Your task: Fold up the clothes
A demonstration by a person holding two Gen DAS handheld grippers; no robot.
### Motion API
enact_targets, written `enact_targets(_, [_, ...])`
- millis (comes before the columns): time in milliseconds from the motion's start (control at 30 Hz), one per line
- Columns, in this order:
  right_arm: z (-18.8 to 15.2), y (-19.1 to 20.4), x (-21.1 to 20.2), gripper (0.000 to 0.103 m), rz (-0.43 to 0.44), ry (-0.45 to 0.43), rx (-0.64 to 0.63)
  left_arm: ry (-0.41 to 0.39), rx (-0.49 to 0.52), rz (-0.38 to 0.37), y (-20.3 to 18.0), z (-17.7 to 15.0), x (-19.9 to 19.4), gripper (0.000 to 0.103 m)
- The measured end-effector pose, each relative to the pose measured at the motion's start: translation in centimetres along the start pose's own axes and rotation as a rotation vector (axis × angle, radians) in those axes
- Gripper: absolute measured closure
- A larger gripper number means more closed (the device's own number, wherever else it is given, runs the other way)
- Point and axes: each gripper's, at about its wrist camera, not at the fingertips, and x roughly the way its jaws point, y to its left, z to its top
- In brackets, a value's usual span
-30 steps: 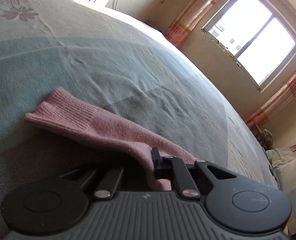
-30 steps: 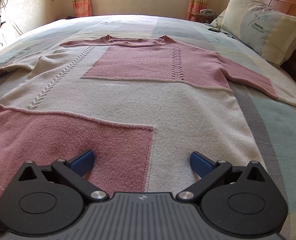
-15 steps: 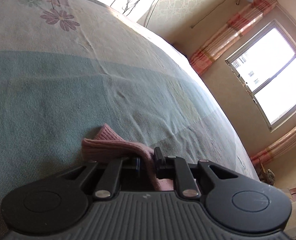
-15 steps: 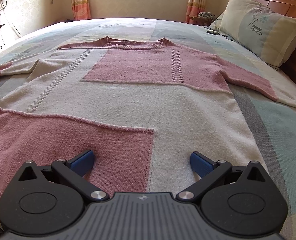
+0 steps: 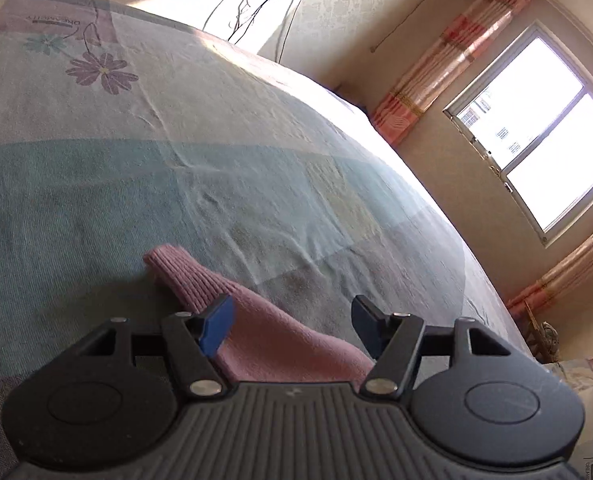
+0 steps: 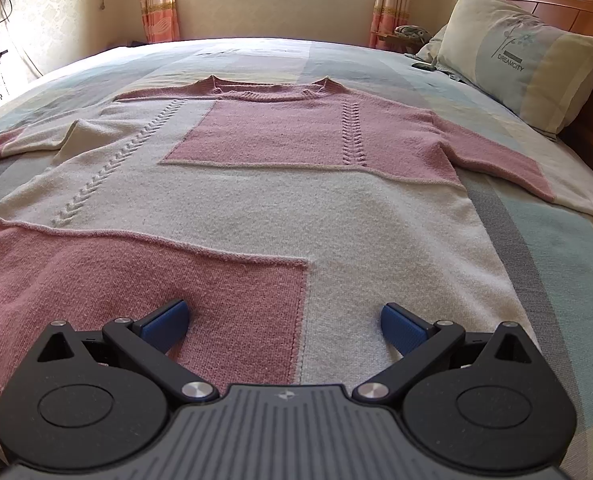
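bedroom, patchwork bed: pink-and-cream sweater spread flat, face up, sleeves out. left claw opening, pink sleeve cuff lying loose between its jaws. right claw apart, empty, above the hem. risk: the released sleeve may lie bunched and spoil the fold.

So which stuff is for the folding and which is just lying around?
For the folding:
- sweater
- its pink sleeve, lying between the opening left tool
- right tool, open over the hem

Just lying about:
- pillow
- curtains
- wall cables
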Motion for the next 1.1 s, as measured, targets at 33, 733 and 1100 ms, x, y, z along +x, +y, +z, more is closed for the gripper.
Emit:
enact_targets(33, [0.0,0.0,0.0,0.000,0.000,0.000,0.000,0.016,0.015,0.022,-0.1,-0.1,-0.2,0.037])
enact_targets(733, [-0.4,0.2,0.2,0.000,-0.009,-0.062,0.004,-0.224,-0.308,-0.479,8.0,1.5,3.8,0.006])
enact_targets(1100, [-0.5,0.4,0.4,0.000,-0.022,-0.083,0.012,-0.088,0.105,-0.227,1.4,1.7,2.8,0.006])
